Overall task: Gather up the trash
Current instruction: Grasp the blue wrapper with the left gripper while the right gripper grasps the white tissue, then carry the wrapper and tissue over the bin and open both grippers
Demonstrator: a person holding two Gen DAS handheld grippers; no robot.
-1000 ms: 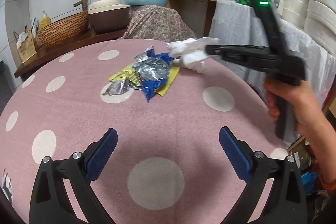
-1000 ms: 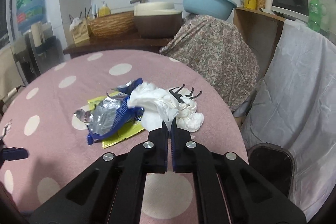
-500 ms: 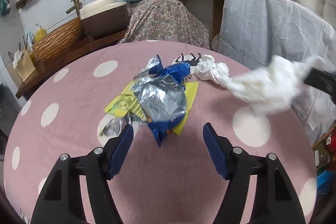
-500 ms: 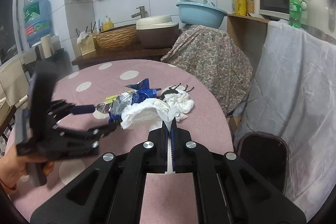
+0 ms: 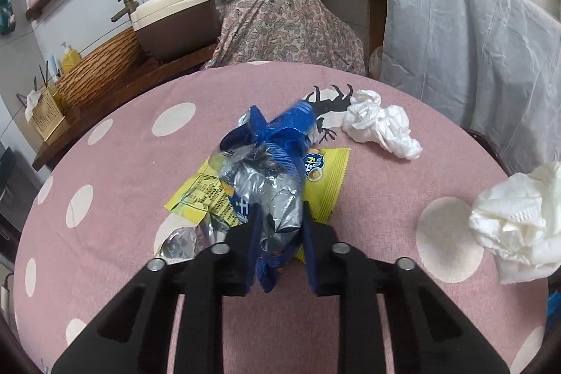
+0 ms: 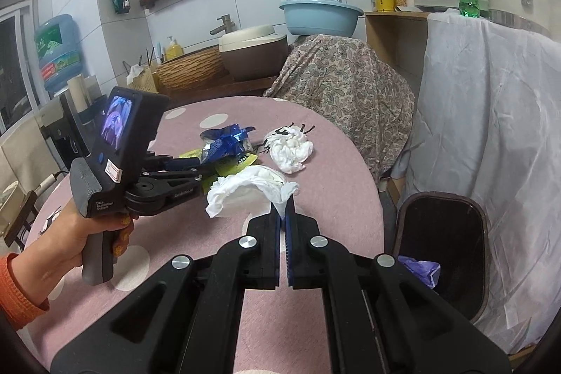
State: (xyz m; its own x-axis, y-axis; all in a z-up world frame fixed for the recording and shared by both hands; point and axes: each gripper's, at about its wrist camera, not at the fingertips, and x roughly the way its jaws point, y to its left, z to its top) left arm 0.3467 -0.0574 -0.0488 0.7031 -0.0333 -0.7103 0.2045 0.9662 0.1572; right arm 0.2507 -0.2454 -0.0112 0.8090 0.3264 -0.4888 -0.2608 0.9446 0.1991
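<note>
The left hand-held gripper (image 5: 278, 230) has just been closing, and its blue pads now pinch the near end of the crumpled blue-and-silver wrapper (image 5: 270, 177), which bulges up between them. I take it the grip is set low on the foil so the whole bag will come away in one pull. Under and just beyond those fingers lies a flat yellow packet (image 5: 326, 184), half covered by the wrapper and not gripped, so it will likely stay on the pink dotted tabletop (image 5: 115, 198).

The right hand-held gripper (image 6: 284, 209) is pressed together on a corner of a white tissue (image 6: 245, 188), the rest of it billowing out ahead of the fingertips and above the cloth. To that gripper's right and below the table edge stands a dark bin (image 6: 445, 233) with a scrap of purple already inside; the tissue looks headed there.

Further ahead of both grippers, a second wad of tissue (image 5: 380, 128) sits untouched on the tabletop, just beside the wrapper.
</note>
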